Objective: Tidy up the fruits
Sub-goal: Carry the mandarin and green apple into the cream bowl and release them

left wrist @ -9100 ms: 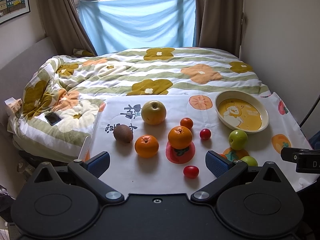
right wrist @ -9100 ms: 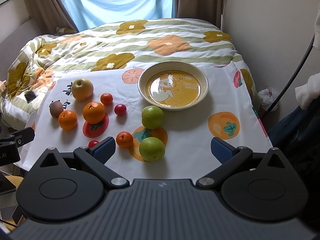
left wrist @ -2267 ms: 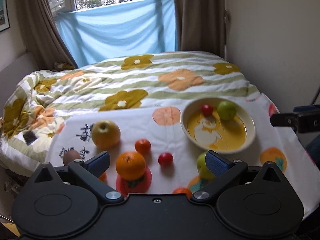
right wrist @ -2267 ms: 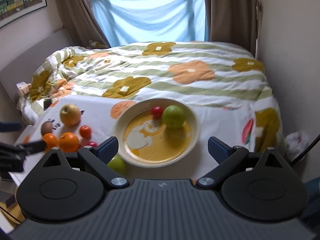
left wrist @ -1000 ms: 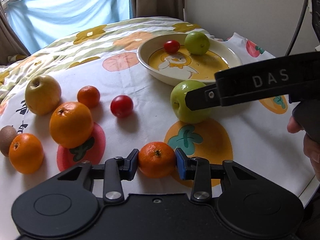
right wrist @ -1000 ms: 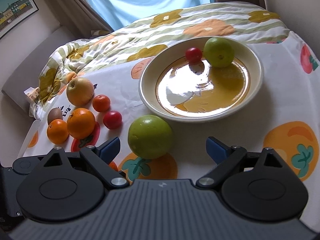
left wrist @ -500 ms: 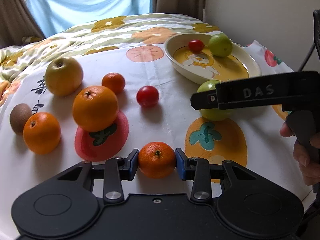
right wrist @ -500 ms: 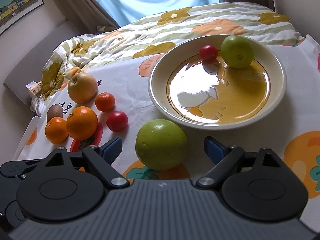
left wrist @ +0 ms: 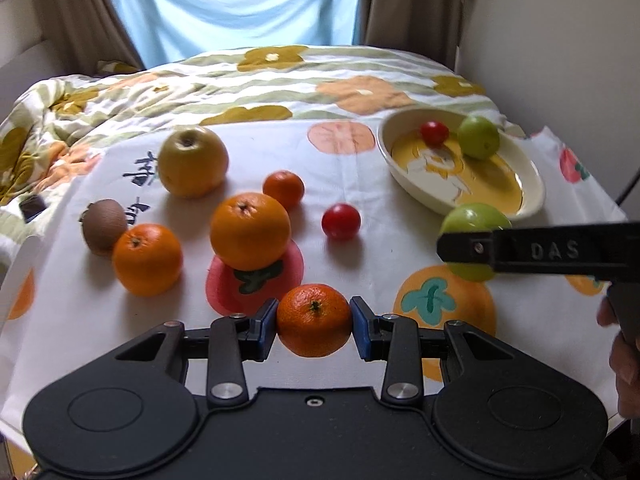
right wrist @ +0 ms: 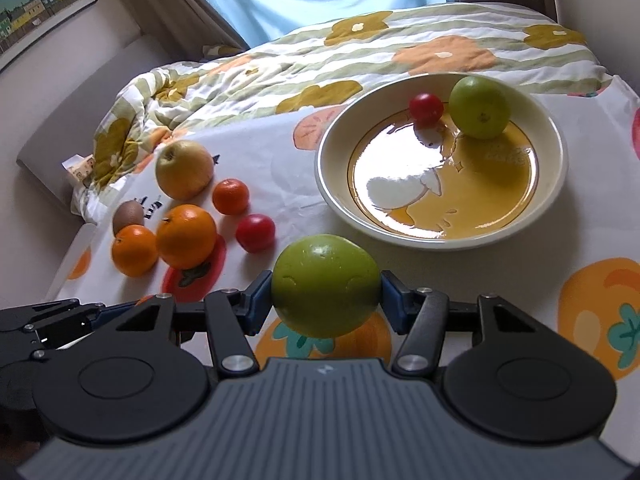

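My left gripper (left wrist: 314,322) is shut on a small mandarin (left wrist: 314,316), held just above the printed cloth. My right gripper (right wrist: 326,300) has a green apple (right wrist: 326,284) between its blue pads; its jaws are closing and both pads touch the apple's sides. In the left wrist view that gripper shows as a black bar across the same green apple (left wrist: 476,220). Behind it stands the cream and yellow bowl (right wrist: 554,184), holding a cherry tomato (right wrist: 426,108) and a second green apple (right wrist: 480,106).
On the cloth at the left lie a yellow apple (left wrist: 192,166), a large orange (left wrist: 250,230), two smaller oranges (left wrist: 146,258), a kiwi (left wrist: 104,224) and a cherry tomato (left wrist: 341,221). A quilted bed (left wrist: 280,76) lies behind and a wall stands at the right. A hand (left wrist: 624,360) shows at the right edge.
The right jaws have closed in from wide open onto the green apple. The left gripper has risen and rolled slightly with the mandarin still in it.
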